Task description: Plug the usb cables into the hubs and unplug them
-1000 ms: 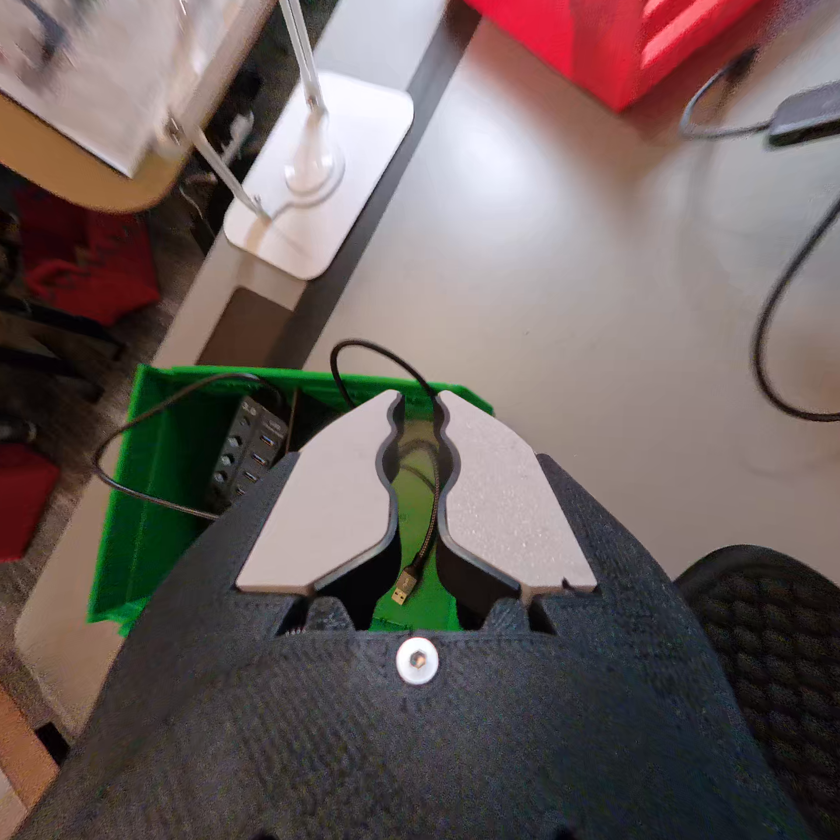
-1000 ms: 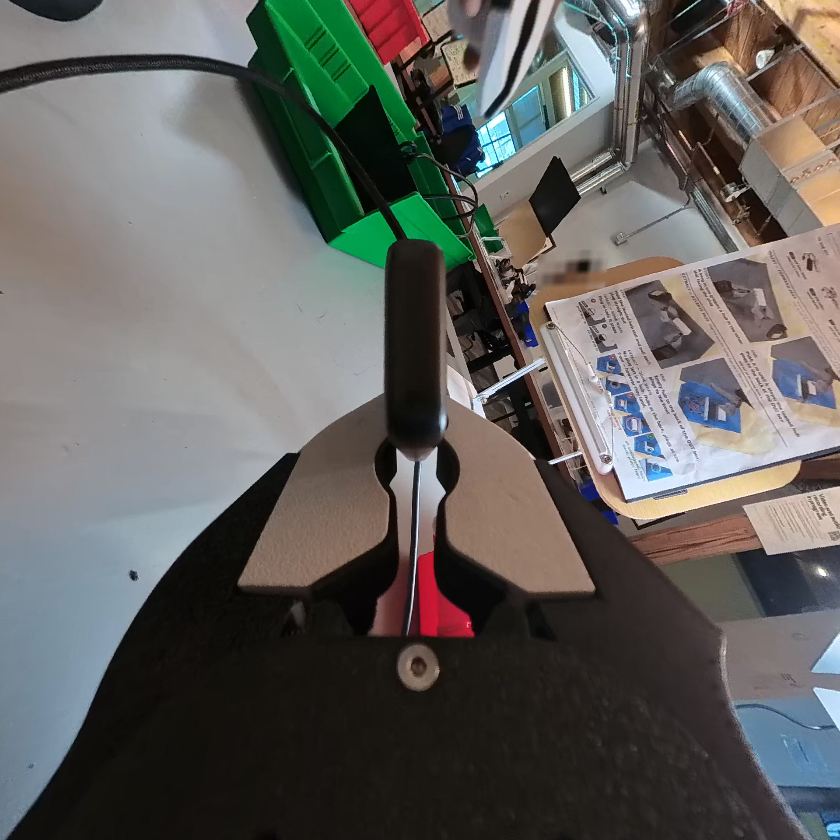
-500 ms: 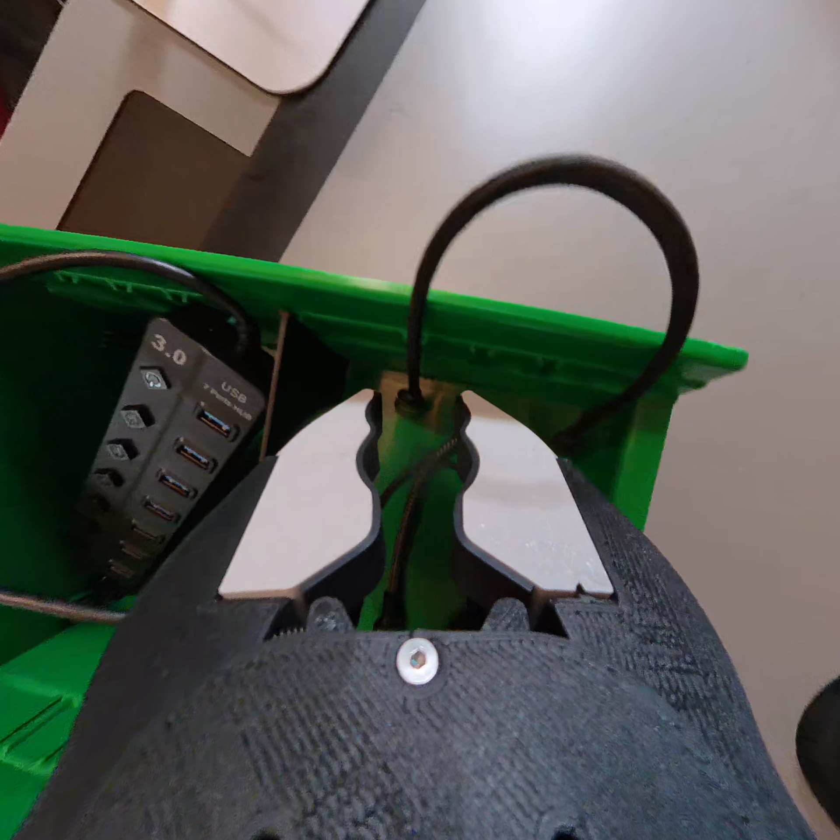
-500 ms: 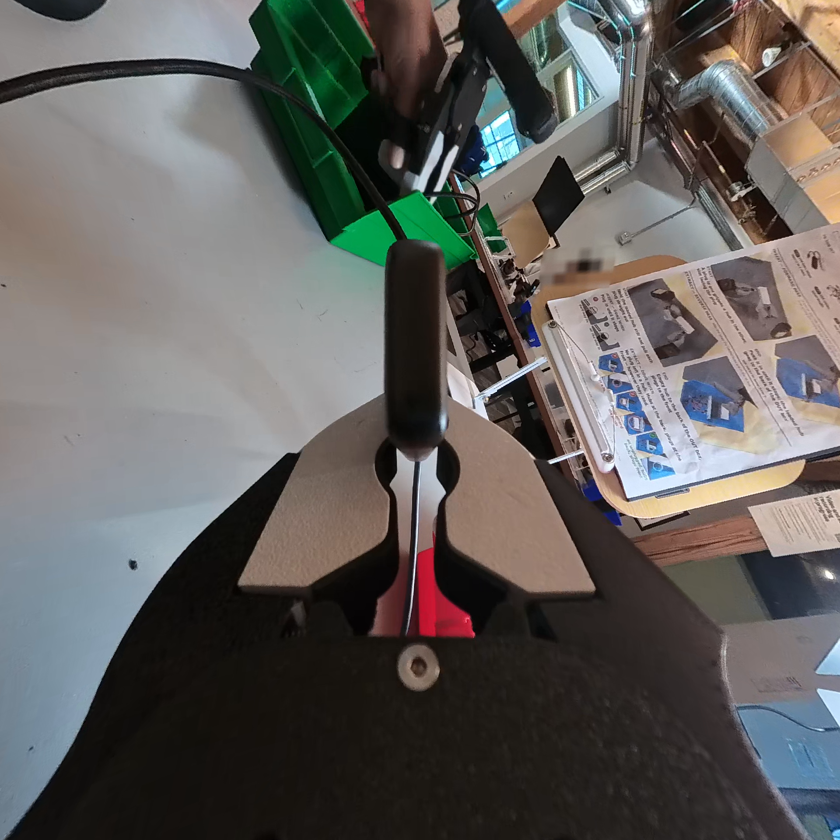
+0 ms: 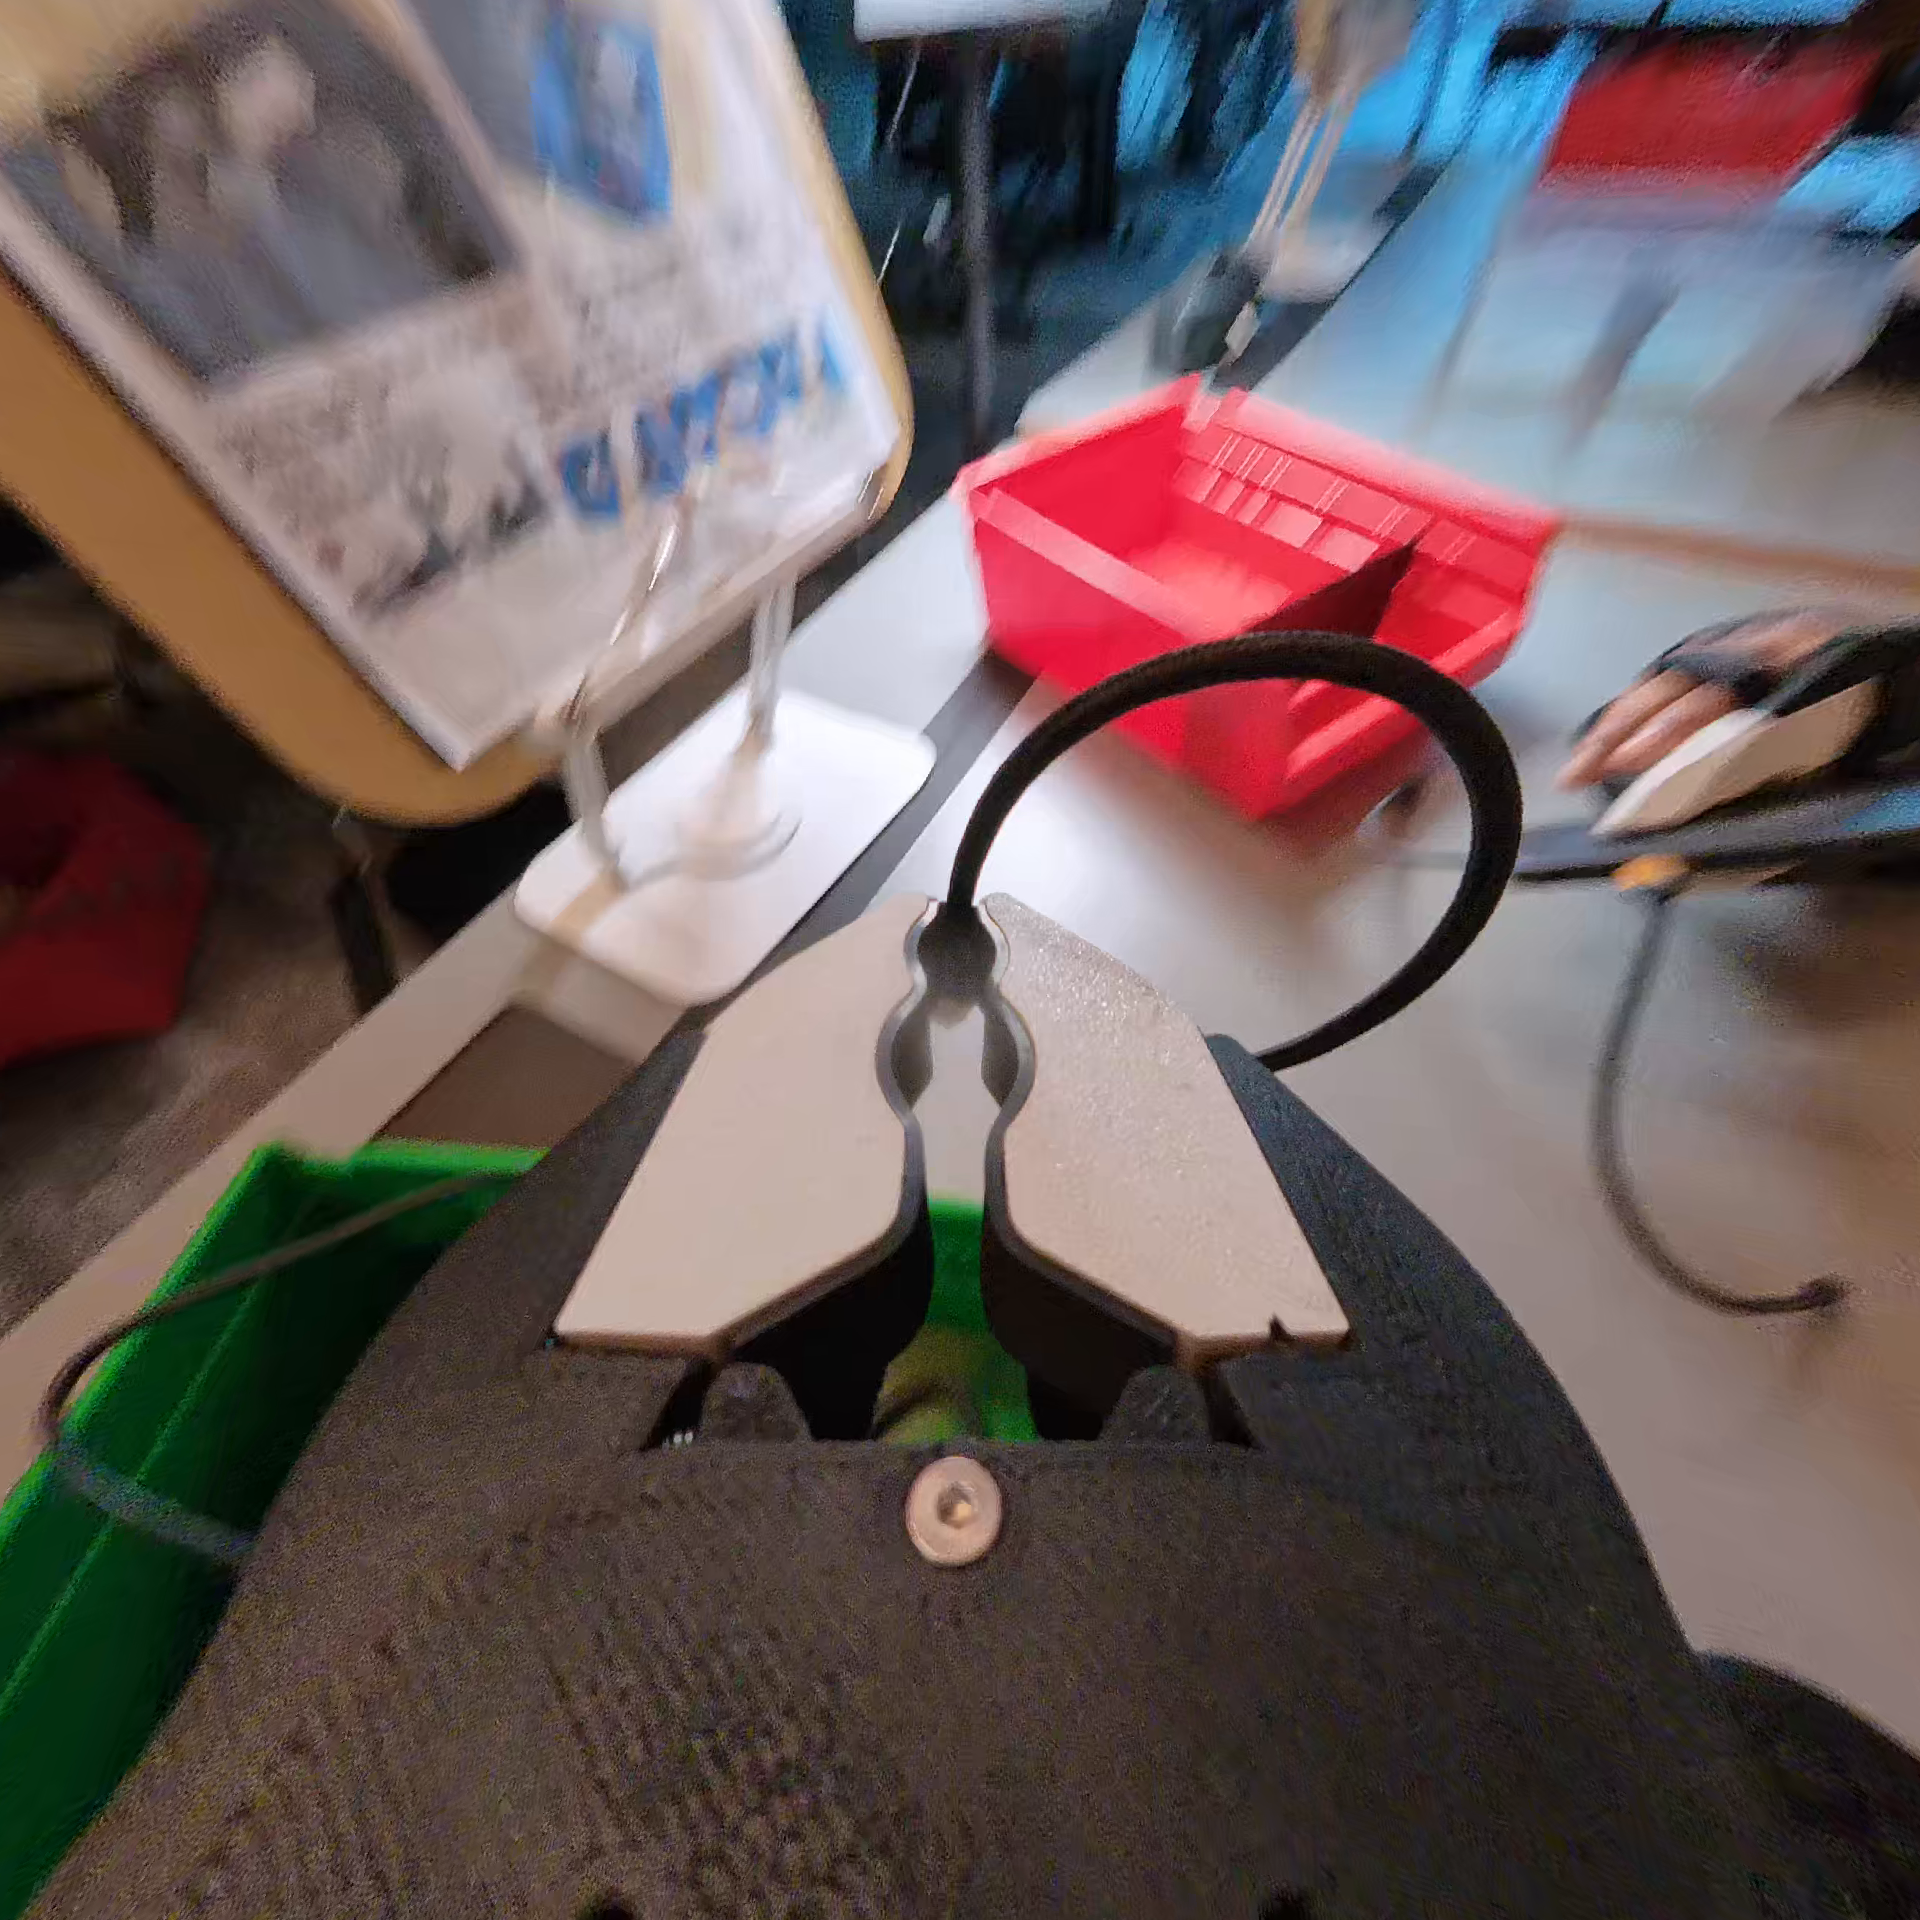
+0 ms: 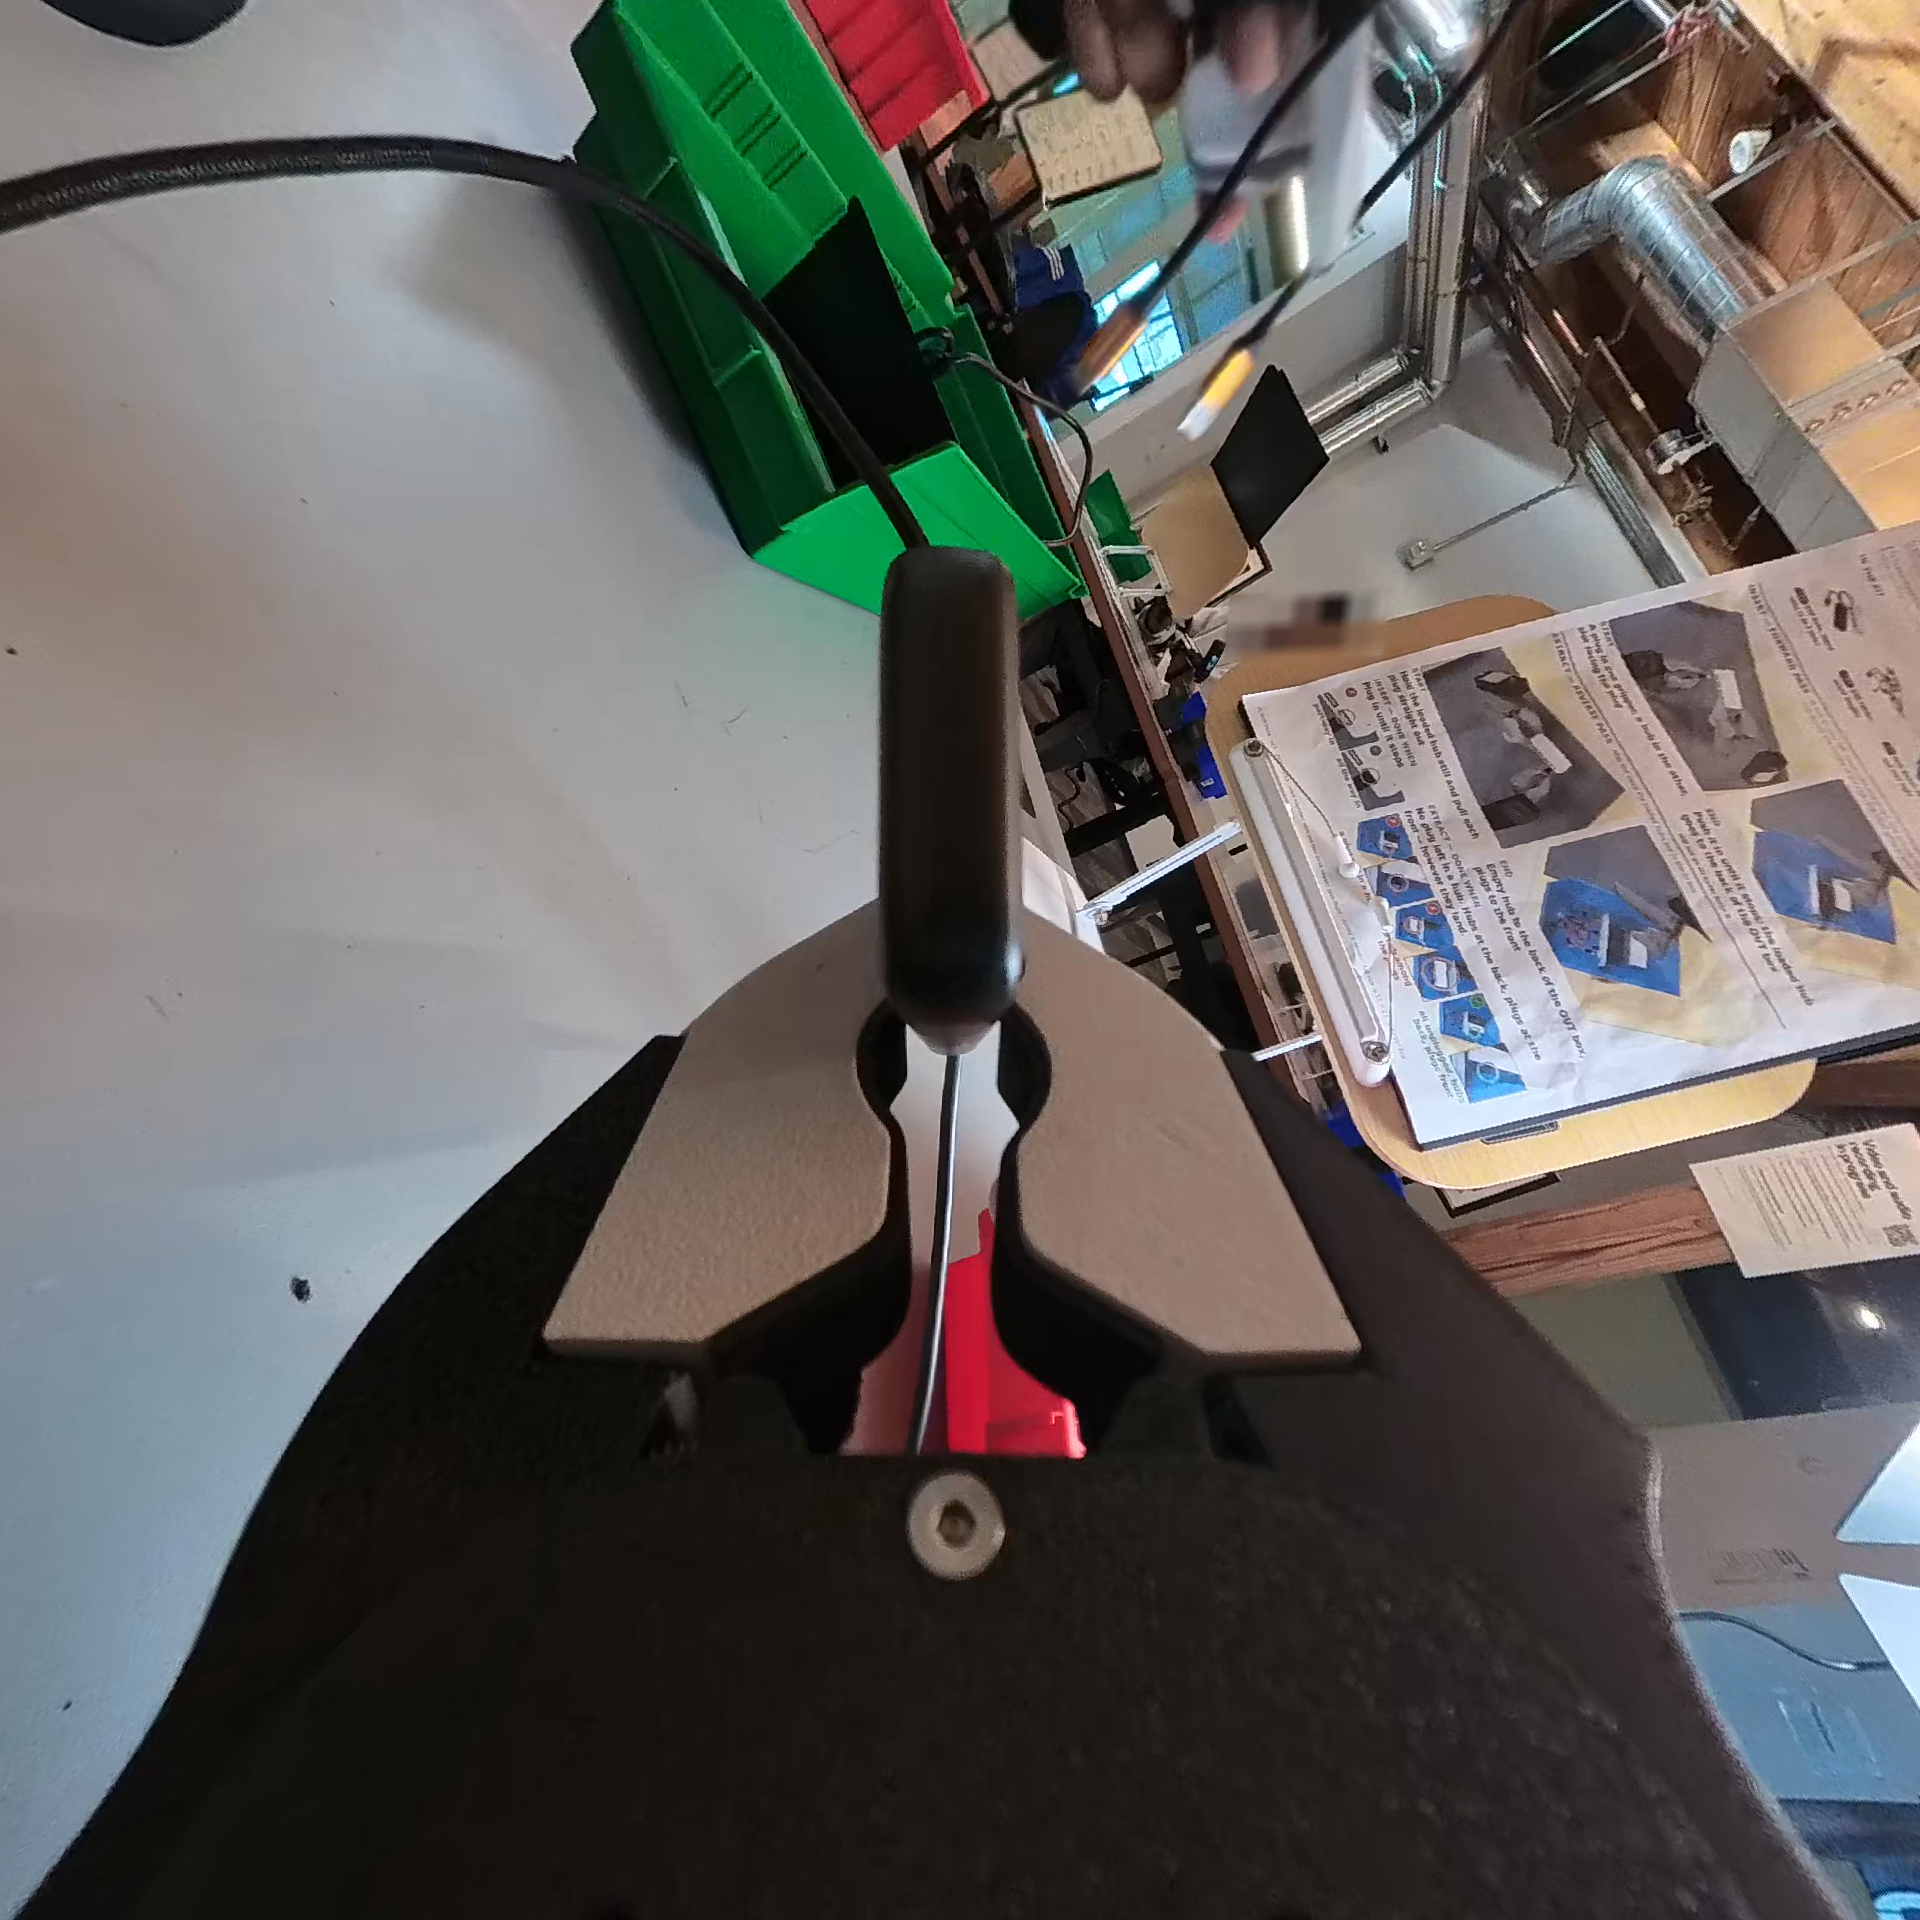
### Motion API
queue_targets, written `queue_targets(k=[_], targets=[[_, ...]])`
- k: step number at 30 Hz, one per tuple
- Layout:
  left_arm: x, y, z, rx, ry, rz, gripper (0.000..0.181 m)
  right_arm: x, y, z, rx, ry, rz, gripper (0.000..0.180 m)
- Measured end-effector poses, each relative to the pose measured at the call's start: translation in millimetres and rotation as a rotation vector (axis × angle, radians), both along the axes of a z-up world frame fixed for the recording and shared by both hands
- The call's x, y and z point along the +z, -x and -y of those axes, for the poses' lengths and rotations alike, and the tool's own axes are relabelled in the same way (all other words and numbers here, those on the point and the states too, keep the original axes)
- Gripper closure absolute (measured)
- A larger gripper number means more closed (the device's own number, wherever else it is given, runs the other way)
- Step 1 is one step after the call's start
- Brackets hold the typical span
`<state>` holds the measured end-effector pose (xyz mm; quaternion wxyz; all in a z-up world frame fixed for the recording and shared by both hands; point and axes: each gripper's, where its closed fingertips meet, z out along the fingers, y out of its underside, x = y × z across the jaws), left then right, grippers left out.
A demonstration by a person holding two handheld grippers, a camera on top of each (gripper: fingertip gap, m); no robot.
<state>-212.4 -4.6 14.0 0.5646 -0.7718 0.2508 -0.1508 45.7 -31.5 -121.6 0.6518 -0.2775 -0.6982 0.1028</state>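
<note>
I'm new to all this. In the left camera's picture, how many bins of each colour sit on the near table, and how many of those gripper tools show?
Green bin: 1
Red bin: 1
Grippers: 2, the left gripper up close and the right gripper farther off
Total: 4

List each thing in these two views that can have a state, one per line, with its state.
Left gripper: jaws shut on the black cable.
Black cable: looped up, lifted clear of the green bin.
Right gripper: jaws shut on the black hub.
Black hub: held above the table.
Red bin: open; contents unclear.
</note>
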Motion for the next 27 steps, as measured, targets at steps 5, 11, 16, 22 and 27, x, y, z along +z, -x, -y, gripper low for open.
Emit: queue_targets(k=[5,11,16,22,27], targets=[[29.3,-69.0,40.7,-0.199,-0.175,0.284,0.177,10.7,-5.2,-3.8,-0.008,-0.009,-0.039,0.168],[-54.9,-122.9,57.1,-0.224,-0.133,0.511,0.177,17.6,-15.4,-8.4,0.020,-0.012,-0.053,0.168],[-106.6,-133.4,52.0,-0.227,-0.011,0.592,0.177,17.3,-20.6,-5.3,0.066,-0.008,-0.039,0.168],[-133.9,-157.1,57.5,-0.315,0.081,0.539,0.177,21.9,-23.2,-6.4,0.065,0.004,-0.058,0.168],[-125.3,-165.5,67.2,-0.360,0.037,0.536,0.176,22.7,-23.6,-5.4,0.071,0.011,-0.068,0.168]])
